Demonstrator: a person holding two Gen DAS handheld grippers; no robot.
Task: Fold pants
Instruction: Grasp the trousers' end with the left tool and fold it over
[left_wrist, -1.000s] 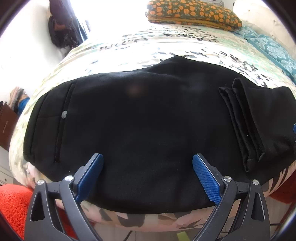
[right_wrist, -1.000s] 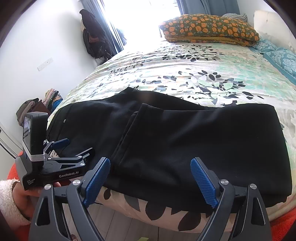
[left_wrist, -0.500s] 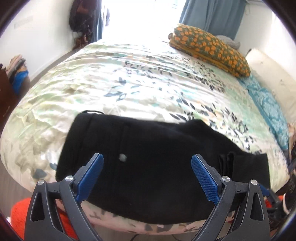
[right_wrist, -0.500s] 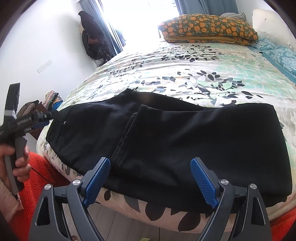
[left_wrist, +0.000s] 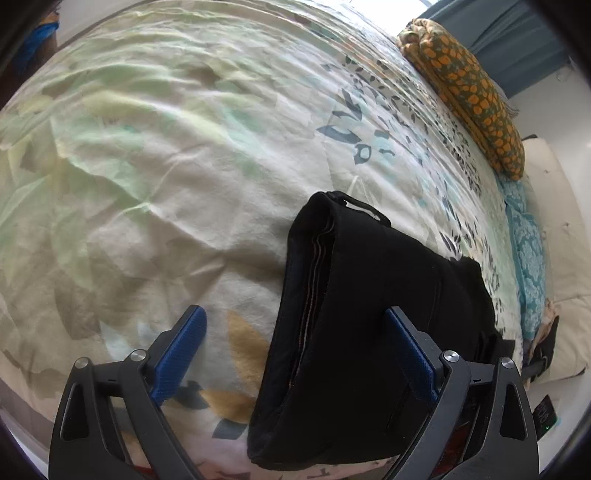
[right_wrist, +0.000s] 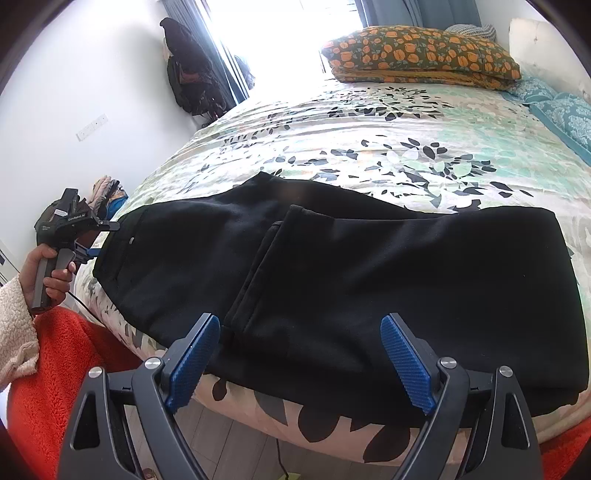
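Black pants (right_wrist: 369, 280) lie flat along the near edge of the bed, with the leg ends folded back over the middle (right_wrist: 288, 236). In the left wrist view the waistband end of the pants (left_wrist: 354, 295) points toward me. My left gripper (left_wrist: 295, 350) is open just short of the waistband; it also shows in the right wrist view (right_wrist: 92, 238), at the left end of the pants. My right gripper (right_wrist: 299, 365) is open and empty, low at the bed's front edge before the folded part.
The floral bedsheet (right_wrist: 388, 140) stretches beyond the pants. An orange patterned pillow (right_wrist: 424, 48) and teal pillows (right_wrist: 561, 107) lie at the far end. An orange fuzzy rug (right_wrist: 48, 398) covers the floor on the left. Dark clothes (right_wrist: 188, 70) hang by the window.
My left gripper swung from facing the pants' front side to the left end of the bed, now looking along the pants from the waistband. The right gripper has stayed in place.
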